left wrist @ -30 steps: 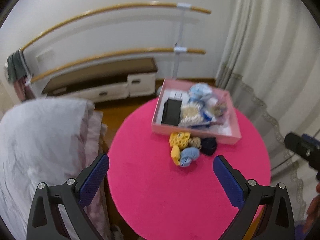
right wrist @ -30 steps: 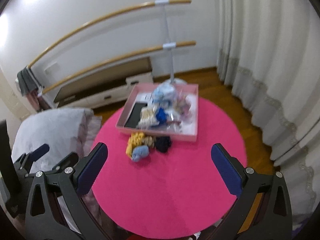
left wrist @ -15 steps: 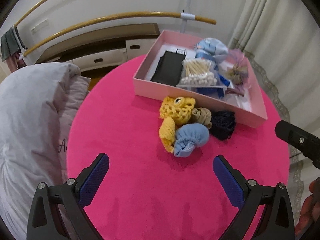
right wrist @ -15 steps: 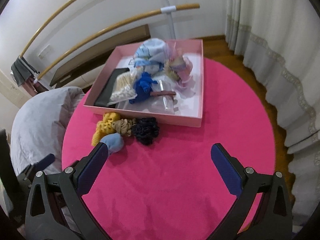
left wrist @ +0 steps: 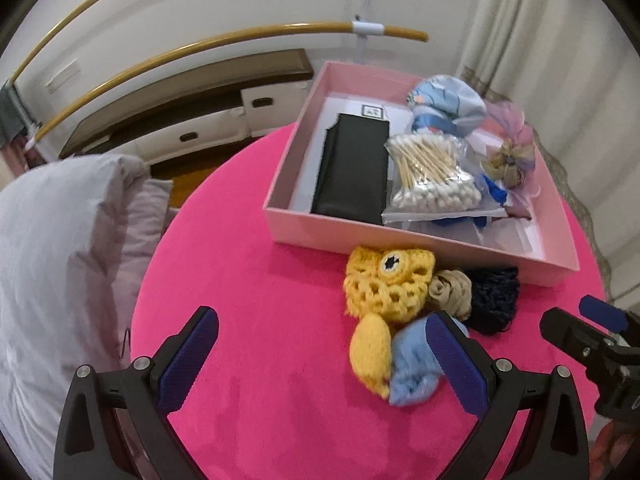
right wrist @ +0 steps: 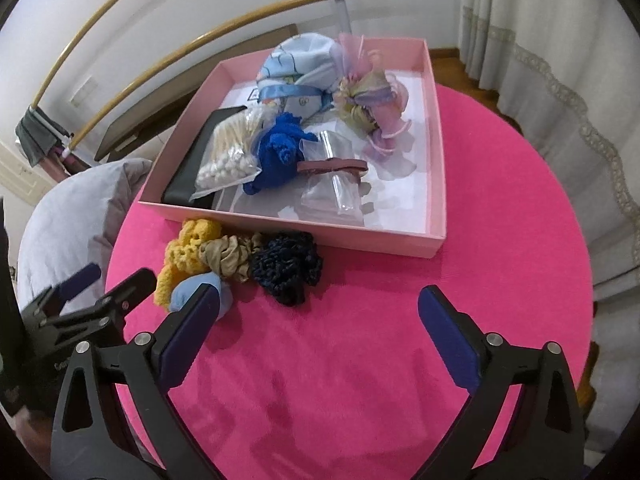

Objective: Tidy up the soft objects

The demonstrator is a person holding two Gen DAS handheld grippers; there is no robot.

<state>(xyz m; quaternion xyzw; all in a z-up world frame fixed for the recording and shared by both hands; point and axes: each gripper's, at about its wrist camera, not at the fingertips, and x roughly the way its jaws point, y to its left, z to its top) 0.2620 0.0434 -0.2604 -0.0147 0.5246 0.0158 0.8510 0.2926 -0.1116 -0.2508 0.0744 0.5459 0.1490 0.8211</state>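
Left wrist view: both claws gape wide near yellow crocheted owl [left wrist: 386,284] and ruffled navy scrunchie [right wrist: 286,270].

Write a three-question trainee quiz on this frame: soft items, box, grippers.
1. True or false: the navy scrunchie lies inside the pink box.
2. Which item lies between the yellow crochet piece and the navy scrunchie? A) cotton swabs B) beige scrunchie C) black pouch
3. Fill in: both the left gripper and the right gripper are ____.

Key: 1 false, it lies on the pink table beside the box; 2 B, the beige scrunchie; 3 open.
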